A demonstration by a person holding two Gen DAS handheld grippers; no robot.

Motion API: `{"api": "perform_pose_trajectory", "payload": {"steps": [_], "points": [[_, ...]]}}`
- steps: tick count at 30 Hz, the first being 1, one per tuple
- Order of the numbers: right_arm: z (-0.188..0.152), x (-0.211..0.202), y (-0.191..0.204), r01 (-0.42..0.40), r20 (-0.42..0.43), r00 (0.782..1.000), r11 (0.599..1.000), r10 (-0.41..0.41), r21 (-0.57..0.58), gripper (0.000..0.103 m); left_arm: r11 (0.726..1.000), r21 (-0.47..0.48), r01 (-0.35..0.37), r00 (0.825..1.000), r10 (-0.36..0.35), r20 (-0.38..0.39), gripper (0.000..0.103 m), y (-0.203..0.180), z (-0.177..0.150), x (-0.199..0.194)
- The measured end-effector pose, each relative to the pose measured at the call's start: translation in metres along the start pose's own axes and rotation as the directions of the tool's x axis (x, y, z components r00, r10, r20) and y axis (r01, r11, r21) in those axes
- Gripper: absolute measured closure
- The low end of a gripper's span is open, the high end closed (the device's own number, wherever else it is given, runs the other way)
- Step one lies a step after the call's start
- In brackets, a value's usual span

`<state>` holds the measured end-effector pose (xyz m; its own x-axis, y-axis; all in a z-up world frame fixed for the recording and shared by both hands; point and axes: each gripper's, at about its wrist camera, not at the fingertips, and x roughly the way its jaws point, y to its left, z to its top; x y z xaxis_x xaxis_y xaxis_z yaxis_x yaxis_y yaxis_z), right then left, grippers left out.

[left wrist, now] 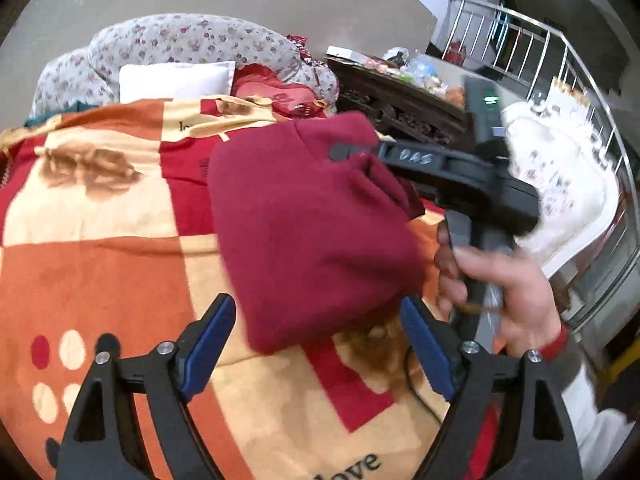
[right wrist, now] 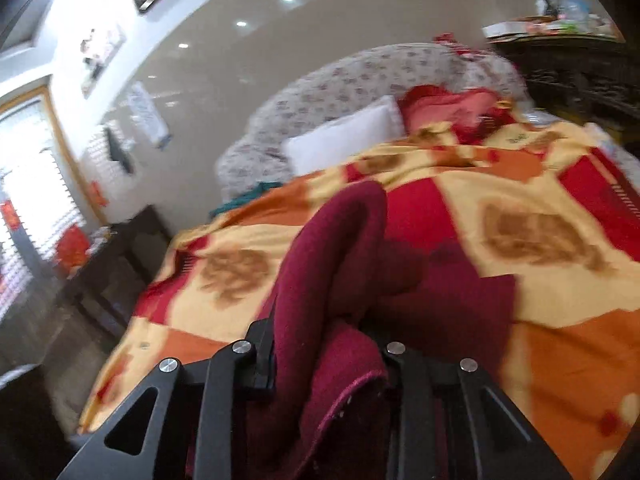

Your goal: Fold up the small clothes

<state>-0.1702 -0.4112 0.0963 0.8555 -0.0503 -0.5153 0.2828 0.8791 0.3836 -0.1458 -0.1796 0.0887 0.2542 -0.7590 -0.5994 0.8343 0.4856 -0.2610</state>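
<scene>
Your right gripper (right wrist: 320, 360) pinches the maroon garment (left wrist: 312, 236) to lift a fold off the bed (left wrist: 100, 260); left gripper (left wrist: 320, 344) fingers spread, holding nothing.

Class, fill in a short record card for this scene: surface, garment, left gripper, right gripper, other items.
surface: patterned blanket on a bed
garment: dark red garment, folded over, partly lifted
left gripper: left gripper, jaws open, holding nothing
right gripper: right gripper, jaws closed on the garment's edge
other items: white pillow, floral quilt
</scene>
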Motion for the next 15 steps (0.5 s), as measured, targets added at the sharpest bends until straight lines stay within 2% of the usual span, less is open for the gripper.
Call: {"api": "perform_pose_trajectory", "payload": {"steps": [1,3,5,6,8,9,10,12,13,15], "points": [[0.000,0.009,-0.011,0.027,-0.032,0.999,1.000,-0.027,0.002,0.071,0.999,0.014,-0.030,1.000,0.030,-0.005,0.019,-0.001,-0.001,0.003],[-0.003,0.029,-0.037,0.062,-0.135,0.989,0.996,-0.054,0.057,0.061,0.995,0.028,-0.095,0.995,0.096,-0.034,0.019,0.000,-0.003,0.011],[-0.003,0.017,-0.052,0.022,-0.128,0.992,0.992,-0.005,0.127,0.059,0.994,0.030,-0.103,0.994,0.104,-0.036,0.019,0.003,-0.002,0.012],[-0.001,0.000,-0.051,0.048,-0.095,0.995,0.992,-0.037,0.116,0.057,0.993,0.030,-0.110,0.993,0.111,-0.028,0.019,0.004,-0.002,0.012],[0.002,-0.029,-0.040,0.096,-0.021,0.995,0.993,-0.095,0.075,0.055,0.991,0.031,-0.133,0.991,0.133,-0.022,0.019,0.006,0.002,0.015],[0.003,-0.042,-0.035,0.076,0.003,0.997,0.995,-0.077,0.070,0.054,0.990,0.035,-0.139,0.990,0.140,-0.021,0.019,0.005,0.003,0.018],[0.003,-0.052,-0.026,0.016,0.008,1.000,0.998,-0.016,0.062,0.054,0.989,0.045,-0.143,0.989,0.145,-0.028,0.019,0.004,0.004,0.023],[0.001,-0.051,-0.005,-0.081,-0.039,0.996,0.997,0.081,0.014,0.054,0.985,0.075,-0.155,0.986,0.159,-0.055,0.019,-0.001,0.003,0.035],[-0.002,-0.048,0.007,-0.094,-0.065,0.994,0.995,0.092,-0.022,0.054,0.984,0.085,-0.159,0.984,0.165,-0.065,0.019,-0.003,0.000,0.039],[-0.011,-0.037,0.025,-0.047,-0.111,0.993,0.992,0.035,-0.116,0.056,0.982,0.099,-0.162,0.981,0.171,-0.092,0.019,-0.005,-0.004,0.050]]}}
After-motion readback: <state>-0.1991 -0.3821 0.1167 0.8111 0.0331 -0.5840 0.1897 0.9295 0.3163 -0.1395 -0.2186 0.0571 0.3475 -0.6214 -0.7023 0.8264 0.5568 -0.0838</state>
